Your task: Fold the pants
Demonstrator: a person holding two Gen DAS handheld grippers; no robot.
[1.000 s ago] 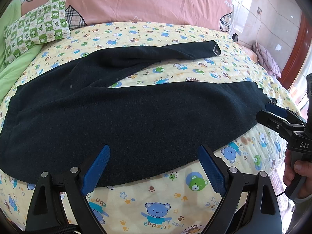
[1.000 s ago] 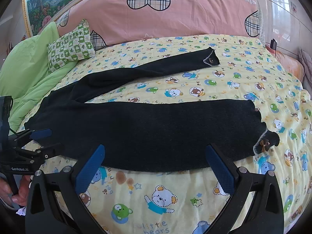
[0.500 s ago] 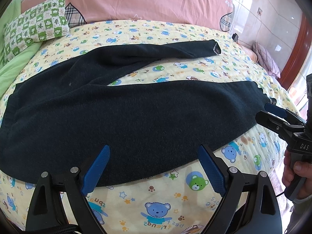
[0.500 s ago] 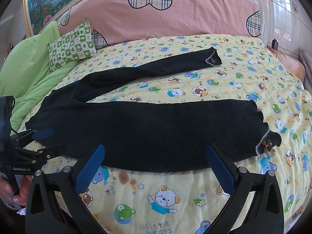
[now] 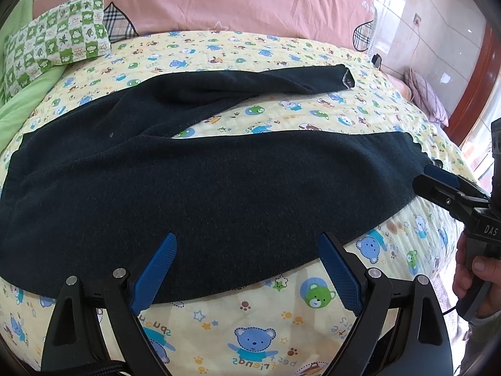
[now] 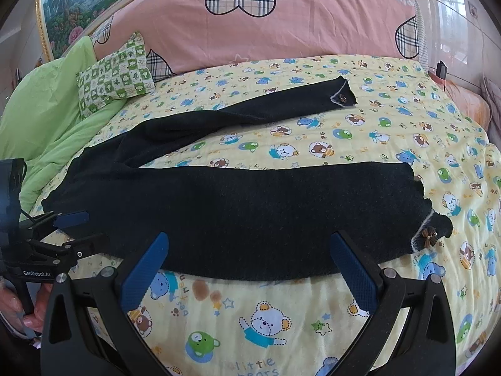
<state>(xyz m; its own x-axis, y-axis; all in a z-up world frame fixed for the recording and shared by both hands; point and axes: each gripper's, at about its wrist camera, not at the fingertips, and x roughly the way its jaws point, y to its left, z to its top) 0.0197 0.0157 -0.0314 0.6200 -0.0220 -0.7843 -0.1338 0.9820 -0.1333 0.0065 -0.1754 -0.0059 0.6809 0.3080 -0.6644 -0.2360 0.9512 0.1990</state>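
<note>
Lying flat on the bear-print bed (image 6: 313, 313), dark pants (image 6: 250, 213) spread-legged below the pink pillow (image 6: 281, 22); left tool (image 5: 247, 269) and right tool (image 6: 250, 269) both open, empty.

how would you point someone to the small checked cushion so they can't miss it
Start at the big pink headboard cushion with plaid hearts behind the bed. Against its left end, beside the plain green duvet, leans the small cushion. It alone has green and white checks with little leaf prints.

The left gripper (image 5: 247, 269) is held low, its blue fingers spread wide. The right gripper (image 6: 250, 269) matches it, fingers wide apart. A hand (image 5: 472, 269) grips the right handle; another hand (image 6: 22, 310) grips the left.
</note>
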